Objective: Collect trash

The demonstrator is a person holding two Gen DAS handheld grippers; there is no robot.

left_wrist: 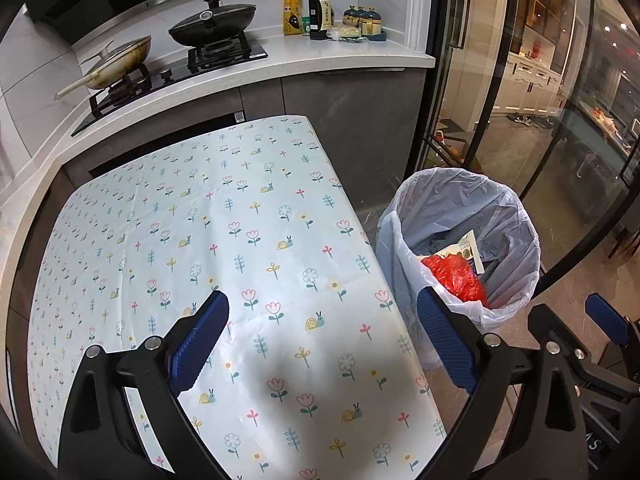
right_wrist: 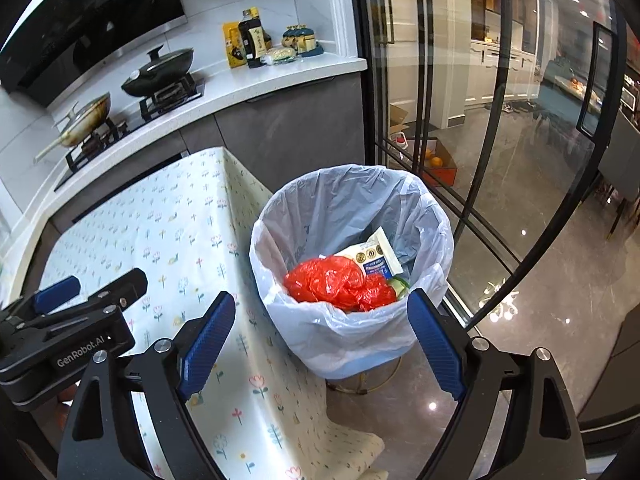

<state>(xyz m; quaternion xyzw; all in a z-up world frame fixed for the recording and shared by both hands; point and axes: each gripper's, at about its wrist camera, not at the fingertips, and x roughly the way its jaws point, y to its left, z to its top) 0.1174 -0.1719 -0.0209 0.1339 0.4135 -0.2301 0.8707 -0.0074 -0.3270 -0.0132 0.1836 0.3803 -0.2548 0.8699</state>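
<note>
**Both grippers empty, trash in the bin**

Lower left, the left gripper (left_wrist: 320, 344) hangs spread over the flowered table (left_wrist: 224, 216), holding nothing. At centre, the red bag (right_wrist: 336, 282) and white packet (right_wrist: 374, 258) lie in the lined bin (right_wrist: 424, 216). The right gripper (right_wrist: 322, 340) gapes empty before it. The table seems bare of trash; withdraw clear of the liner rim.

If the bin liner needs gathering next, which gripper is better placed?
Probably the right gripper: its open jaws frame the bin directly, trash bag centred ahead. The left gripper, also open, faces mostly the tablecloth, bin off to its right.
</note>
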